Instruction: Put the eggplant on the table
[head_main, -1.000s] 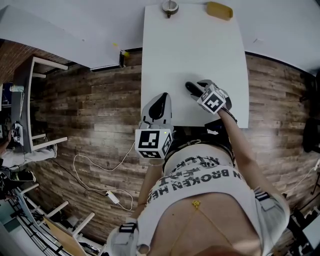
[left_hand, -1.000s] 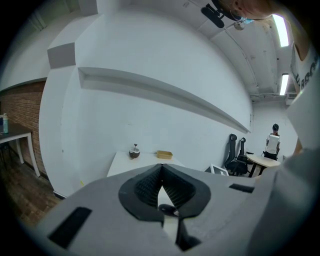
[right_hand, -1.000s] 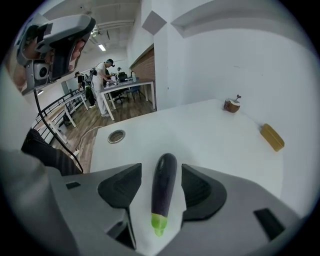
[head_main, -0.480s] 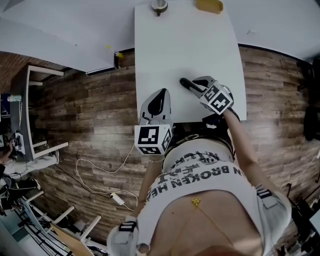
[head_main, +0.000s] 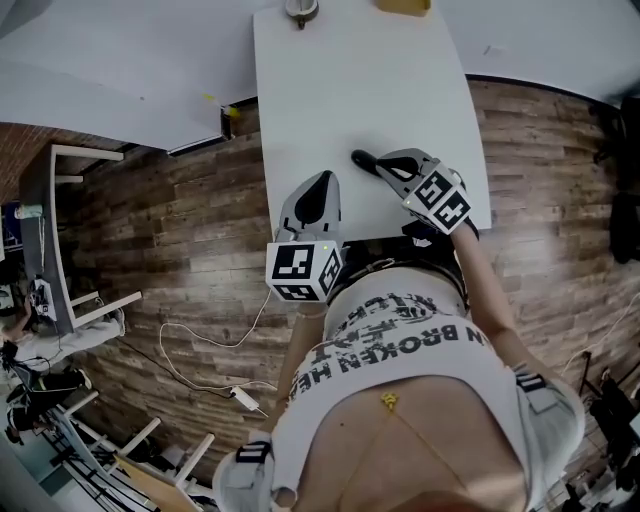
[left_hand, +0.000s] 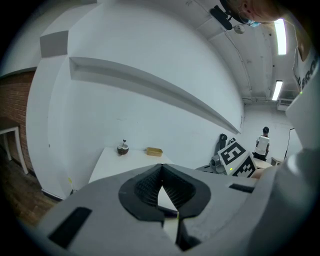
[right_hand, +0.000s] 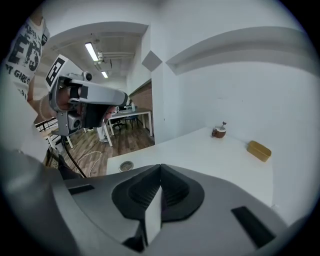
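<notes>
Since the eggplant (head_main: 362, 160) is lying on the white worktop (head_main: 350, 90), down at the near end and a bit right of the middle, I'd say this one's basically done. In the head view it's a dark, longish lump resting on the surface with nothing gripping it.

My right gripper (head_main: 388, 168) sits just beside it on the near-right side. Its fingers have just been closing, and they're clenched tight together with nothing between them, which the right gripper view shows pretty clearly. I can't see the eggplant from that view at all, so my guess is it's tucked below the frame.

My left gripper (head_main: 322, 182) hangs over the near edge of the worktop, off to the left of the eggplant. Its fingers are pressed together at the tips too, empty. So neither hand is carrying anything.

What's left? Honestly not much, as far as I can judge. Maybe just pulling the right gripper clear, since it's close enough that a careless swing could nudge the eggplant toward the edge.

The only other stuff up there is a small round brown thing (right_hand: 219, 131) and a yellow block (right_hand: 259, 150) at the far end. They're well apart from everything, so not in the way.
</notes>
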